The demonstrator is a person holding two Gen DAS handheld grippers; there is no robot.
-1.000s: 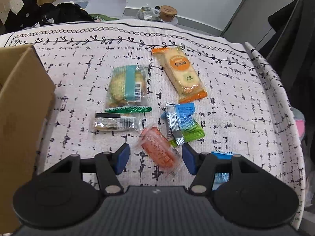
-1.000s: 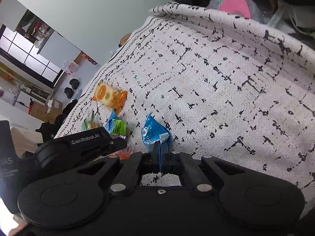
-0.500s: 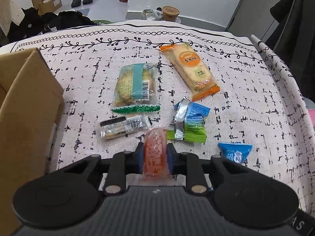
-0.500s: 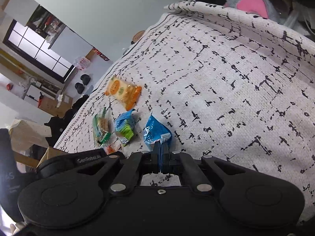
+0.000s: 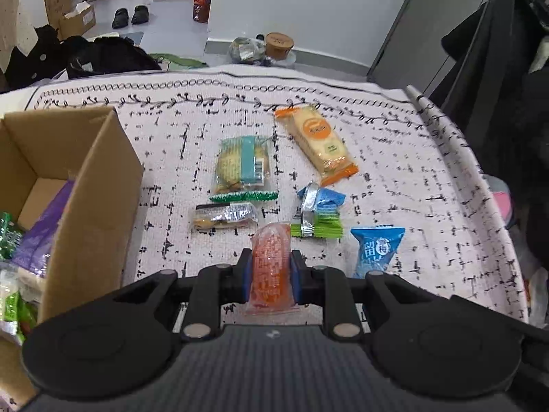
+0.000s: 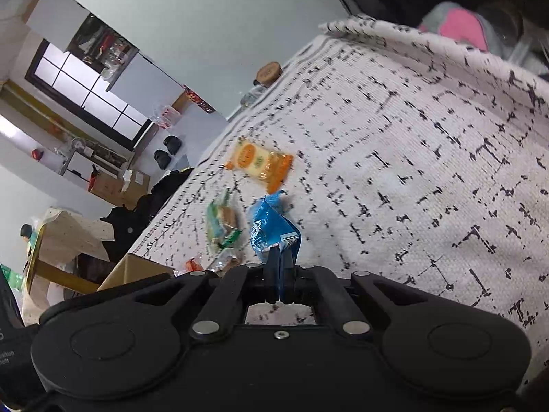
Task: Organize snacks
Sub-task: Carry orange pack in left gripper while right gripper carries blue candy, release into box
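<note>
Left gripper [image 5: 271,271] clamped on orange-red snack packet [image 5: 271,267], packet upright between blue pads, above patterned tablecloth [image 5: 411,171], right of cardboard box [image 5: 85,185]. Right gripper [image 6: 280,267] pinched on blue snack packet [image 6: 271,230] by its edge.

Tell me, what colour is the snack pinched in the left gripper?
Orange-red, in a clear wrapper; the left gripper is clamped on it. Best seen in the left wrist view.
</note>
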